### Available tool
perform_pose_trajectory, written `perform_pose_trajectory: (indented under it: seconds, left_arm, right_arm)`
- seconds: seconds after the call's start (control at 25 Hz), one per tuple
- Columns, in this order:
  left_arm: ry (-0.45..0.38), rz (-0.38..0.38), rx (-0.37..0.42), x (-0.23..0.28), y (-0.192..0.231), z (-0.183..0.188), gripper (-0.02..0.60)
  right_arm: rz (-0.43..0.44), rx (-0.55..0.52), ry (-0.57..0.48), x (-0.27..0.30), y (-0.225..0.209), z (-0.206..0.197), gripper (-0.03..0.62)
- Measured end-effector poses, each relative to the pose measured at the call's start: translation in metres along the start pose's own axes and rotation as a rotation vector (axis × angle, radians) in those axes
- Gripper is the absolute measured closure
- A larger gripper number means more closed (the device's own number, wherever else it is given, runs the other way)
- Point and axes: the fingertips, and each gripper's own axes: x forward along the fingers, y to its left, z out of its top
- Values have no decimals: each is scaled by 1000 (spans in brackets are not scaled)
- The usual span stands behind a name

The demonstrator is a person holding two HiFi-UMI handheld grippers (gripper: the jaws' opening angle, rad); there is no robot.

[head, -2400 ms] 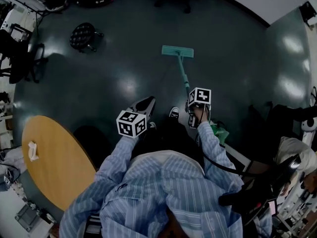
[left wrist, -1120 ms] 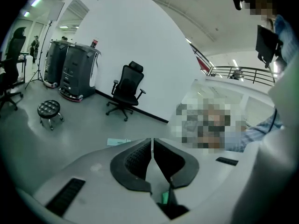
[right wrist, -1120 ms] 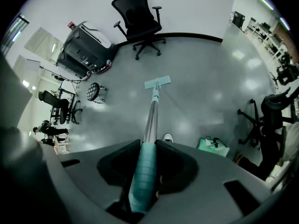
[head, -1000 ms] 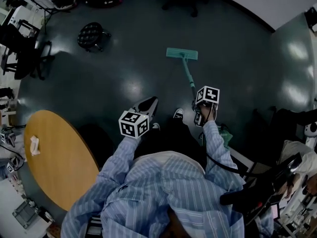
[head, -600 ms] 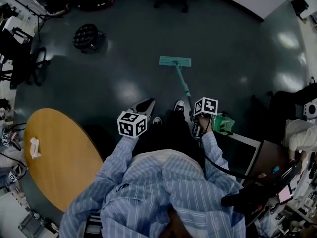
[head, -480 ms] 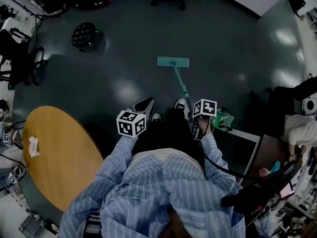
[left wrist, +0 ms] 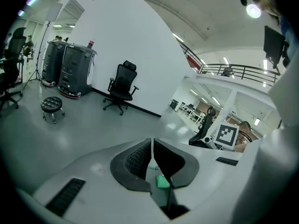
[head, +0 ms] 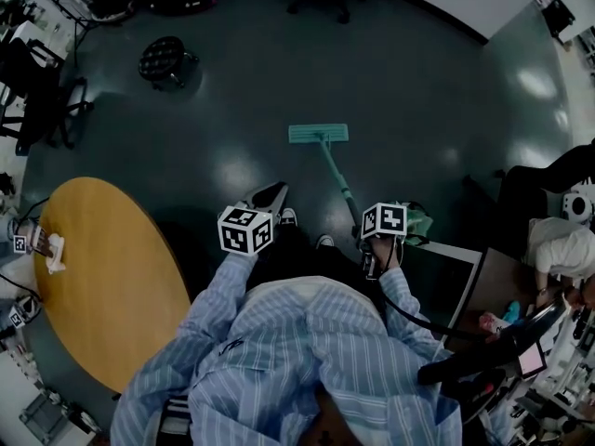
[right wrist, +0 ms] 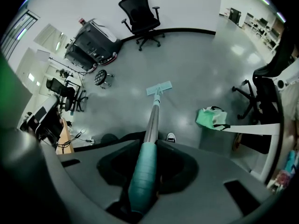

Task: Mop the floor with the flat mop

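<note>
Mopping is judged to be in mid-stroke. The flat mop (right wrist: pixel 151 120) is held by its teal grip (right wrist: pixel 142 171), on which the jaws of the right tongs (right wrist: pixel 150 146) are clamped. From there the pole runs forward and down to the mop head (head: pixel 318 134), which lies flat on the dark floor (head: pixel 428 100) ahead of the person's shoes (head: pixel 286 216).

The left tongs (left wrist: pixel 152 146) are held out at the person's left, clear of the mop. Their jaws are drawn together with nothing gripped between them, so the mop is being worked with one hand only.

A round wooden desk (head: pixel 102 277) stands to the left and a black stool (head: pixel 163 60) farther off at the upper left. A green bag (head: pixel 418 223) sits on the floor just beside the right tongs.

For the next move, the head would need to be pressed flat while it is pushed or drawn across a fresh strip of floor. The clamp on the grip should be firm enough that the pole is not allowed to twist. The bag and the feet would have to be steered around.
</note>
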Motion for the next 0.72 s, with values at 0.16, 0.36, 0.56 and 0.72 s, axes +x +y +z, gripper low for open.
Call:
perform_pose_trajectory:
  seconds: [0.16, 0.36, 0.56, 0.72]
  left_arm:
    - [-29, 24, -18, -5, -25, -11, 561]
    - [-50, 59, -43, -10, -66, -37, 561]
    - [-45, 94, -49, -24, -86, -63, 561]
    - [-49, 112, -46, -36, -93, -71, 561]
  right_arm:
    - [-2, -45, 17, -2, -15, -19, 477]
    - [1, -92, 29, -1, -38, -34, 477]
    - [7, -124, 32, 4, -47, -41, 477]
    - [12, -122, 29, 3, -48, -46, 477]
